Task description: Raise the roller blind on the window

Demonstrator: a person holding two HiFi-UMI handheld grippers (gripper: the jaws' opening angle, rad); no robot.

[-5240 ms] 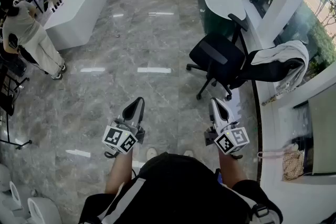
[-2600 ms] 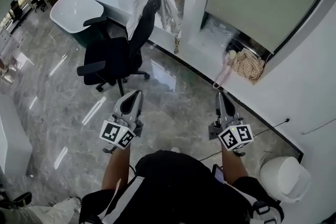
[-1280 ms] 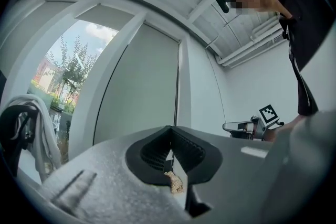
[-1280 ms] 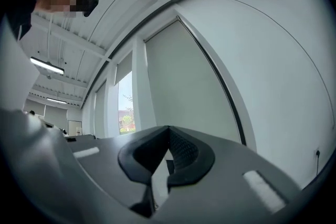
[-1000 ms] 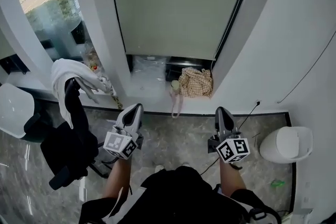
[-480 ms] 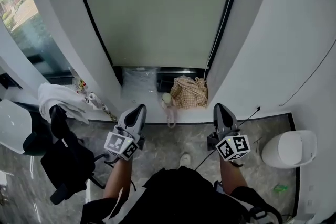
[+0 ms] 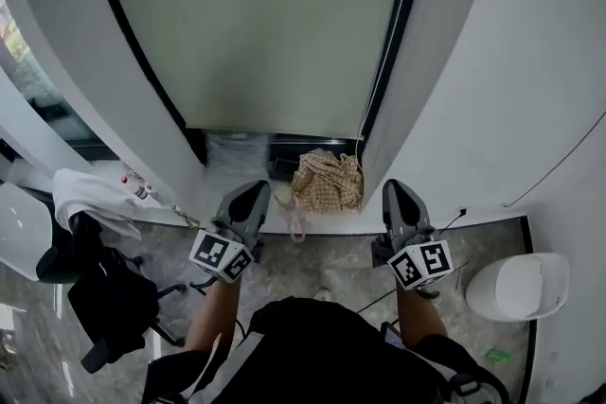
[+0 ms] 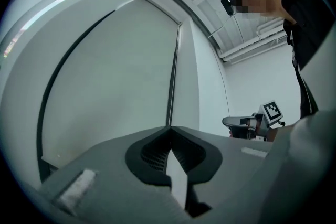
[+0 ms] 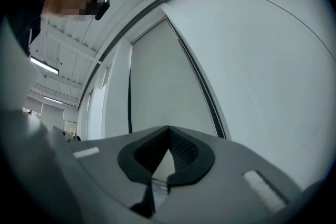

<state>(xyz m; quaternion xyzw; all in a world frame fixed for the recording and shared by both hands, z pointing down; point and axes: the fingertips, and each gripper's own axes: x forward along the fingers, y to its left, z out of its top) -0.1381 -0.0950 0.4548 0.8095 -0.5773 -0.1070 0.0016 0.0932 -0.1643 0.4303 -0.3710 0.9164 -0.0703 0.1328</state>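
Observation:
The pale grey-green roller blind point(image 7: 256, 24) hangs down over the window, and its bottom edge stops a little above the sill point(image 7: 284, 220). A dark frame strip point(image 7: 390, 43) runs down its right side. My left gripper point(image 7: 254, 194) is shut and holds nothing; it points at the sill below the blind's left part. My right gripper point(image 7: 393, 191) is also shut and empty, below the right frame. Neither touches the blind. In the left gripper view the blind point(image 8: 115, 92) fills the space beyond the shut left gripper point(image 8: 169, 134). In the right gripper view the blind point(image 9: 163, 86) rises past the right gripper point(image 9: 168, 131).
On the sill under the blind lie a chequered cloth bag point(image 7: 327, 180) and clear plastic wrap point(image 7: 232, 151). A black office chair point(image 7: 104, 293) with a white garment point(image 7: 85, 194) stands at the left. A white round bin point(image 7: 519, 284) sits by the white wall point(image 7: 492, 61) at the right.
Both grippers have come closer to the window. The blind now looms larger, and the chair has slid toward the left edge. The jaws stay shut.

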